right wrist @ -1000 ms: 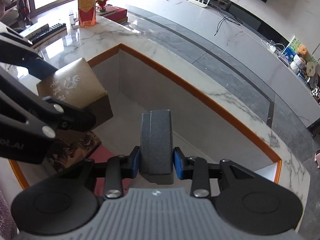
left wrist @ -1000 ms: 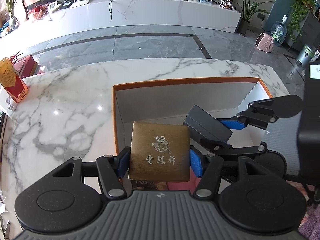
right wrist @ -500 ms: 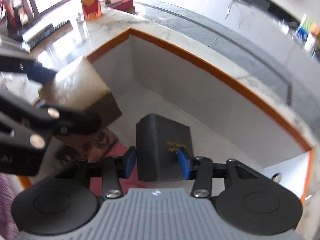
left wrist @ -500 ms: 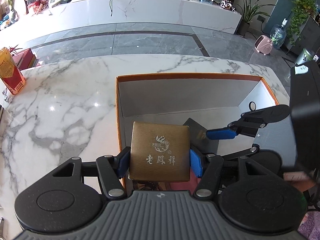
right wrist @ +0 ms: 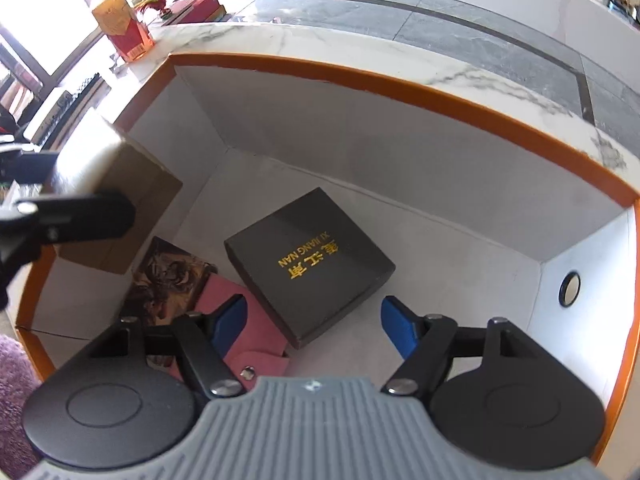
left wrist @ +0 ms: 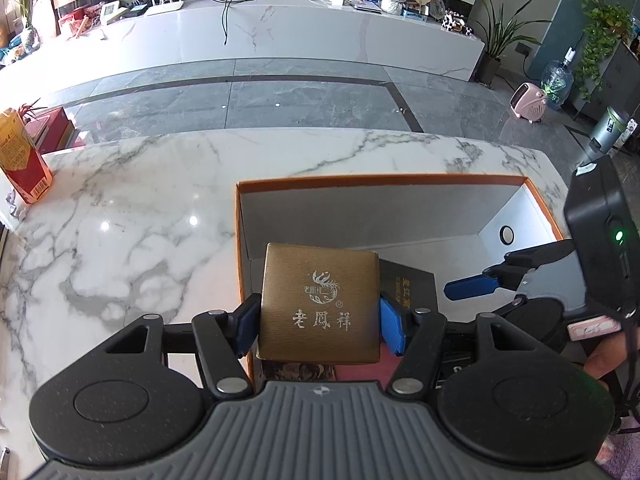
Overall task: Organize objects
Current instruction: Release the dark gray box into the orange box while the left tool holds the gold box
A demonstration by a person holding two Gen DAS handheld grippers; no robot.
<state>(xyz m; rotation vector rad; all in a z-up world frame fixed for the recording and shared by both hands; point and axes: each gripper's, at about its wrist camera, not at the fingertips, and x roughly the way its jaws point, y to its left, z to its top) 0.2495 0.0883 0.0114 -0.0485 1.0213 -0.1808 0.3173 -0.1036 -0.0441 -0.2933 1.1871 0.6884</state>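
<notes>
— Currently, what does each tool hold?
— Left tool (left wrist: pixel 319 322): clamped on the gold box (left wrist: pixel 320 298) marked 老凤祥, raised over the orange-rimmed carton (right wrist: pixel 400 92) at frame centre, likely for lowering inside. Right tool (right wrist: pixel 312 326): fingers spread wide, nothing between them.
— And the black box (right wrist: pixel 310 264)?
— Flat on the carton floor, gold lettering "XI JIANG NAN"; beside it a pink wallet (right wrist: pixel 240 320) and a patterned item, possibly a booklet. Carton sits on the marble worktop (left wrist: pixel 120 220).
</notes>
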